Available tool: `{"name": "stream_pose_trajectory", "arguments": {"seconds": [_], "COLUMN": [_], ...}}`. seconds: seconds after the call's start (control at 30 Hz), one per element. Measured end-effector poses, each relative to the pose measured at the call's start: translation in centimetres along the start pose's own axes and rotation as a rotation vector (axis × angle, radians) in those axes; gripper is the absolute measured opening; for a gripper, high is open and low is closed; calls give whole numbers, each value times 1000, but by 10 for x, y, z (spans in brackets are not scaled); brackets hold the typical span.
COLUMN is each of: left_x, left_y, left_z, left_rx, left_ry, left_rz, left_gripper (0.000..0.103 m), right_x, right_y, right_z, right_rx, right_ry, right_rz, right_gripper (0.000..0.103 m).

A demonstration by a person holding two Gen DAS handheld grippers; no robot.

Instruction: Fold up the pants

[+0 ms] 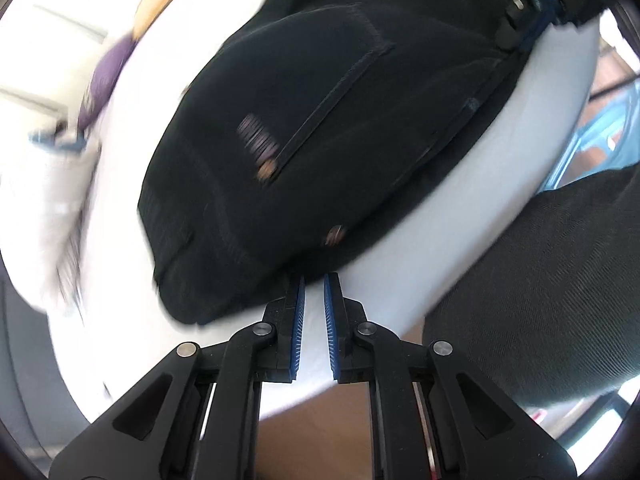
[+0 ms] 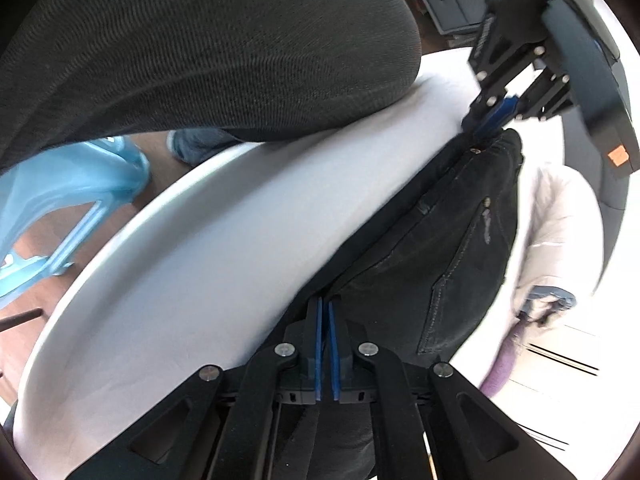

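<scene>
Pants point(image 1: 320, 120), black jeans with a stitched back pocket, fill the centre of my left wrist view on the white round table point(image 1: 460, 216), their near edge touching the tips of my left gripper point(image 1: 314, 280), whose blue pads stand a narrow gap apart and grip nothing that I can see. In the right wrist view the jeans run as a long band from the bottom centre to the upper right, one gripper at each end, with a pale garment point(image 2: 560, 220) just beside them at the right. My right gripper point(image 2: 324, 304) is nearly pinched together at the cloth's edge; whether fabric is caught I cannot tell.
</scene>
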State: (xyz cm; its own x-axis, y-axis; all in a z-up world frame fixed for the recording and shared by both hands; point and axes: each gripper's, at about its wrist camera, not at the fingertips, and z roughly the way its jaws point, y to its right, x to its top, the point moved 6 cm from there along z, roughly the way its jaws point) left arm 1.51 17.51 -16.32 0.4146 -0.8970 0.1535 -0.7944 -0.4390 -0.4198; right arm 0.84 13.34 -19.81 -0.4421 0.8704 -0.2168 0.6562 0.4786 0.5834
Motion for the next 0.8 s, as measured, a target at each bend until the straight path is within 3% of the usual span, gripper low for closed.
{"name": "stream_pose_trajectory", "arguments": {"seconds": [0.1, 0.17, 0.23, 0.3, 0.33, 0.37, 0.53, 0.57, 0.63, 0.7, 0.73, 0.8], "left_x": [-3, 12, 37, 65, 81, 95, 131, 133, 134, 136, 137, 141], "left_y": [-21, -32, -36, -31, -26, -19, 18, 22, 23, 24, 26, 19], "left_z": [-19, -33, -45, -45, -40, -33, 21, 28, 29, 27, 24, 14], "left_rx": [22, 36, 31, 2, -37, -66, -143, -118, -92, -116, -117, -114], "left_ry": [26, 64, 129, 172, 185, 192, 126, 125, 131, 106, 94, 97], "left_rz": [-91, -170, -214, -256, -277, -291, -290, -285, -299, -296, -281, -288], "left_gripper": [10, 10, 10, 10, 10, 10, 9, 9, 9, 9, 10, 10], "right_x": [5, 8, 6, -1, -7, -15, -92, -109, -164, -213, -251, -303], "right_y": [1, 2, 8, 16, 20, 22, 8, 3, -14, -33, -49, -73], "right_z": [3, 3, -1, -13, -23, -34, -82, -88, -104, -112, -118, -122], "right_rx": [-95, -157, -229, -297, -317, -309, -171, -148, -87, -45, -24, 8], "right_ry": [-44, -70, -81, -80, -70, -51, -35, -36, -32, -19, 15, 88], "right_rz": [70, 140, 243, 366, 448, 536, 1096, 1190, 1487, 1728, 1927, 2204], "right_gripper": [9, 15, 31, 70, 85, 90, 92, 92, 89, 87, 86, 82]}}
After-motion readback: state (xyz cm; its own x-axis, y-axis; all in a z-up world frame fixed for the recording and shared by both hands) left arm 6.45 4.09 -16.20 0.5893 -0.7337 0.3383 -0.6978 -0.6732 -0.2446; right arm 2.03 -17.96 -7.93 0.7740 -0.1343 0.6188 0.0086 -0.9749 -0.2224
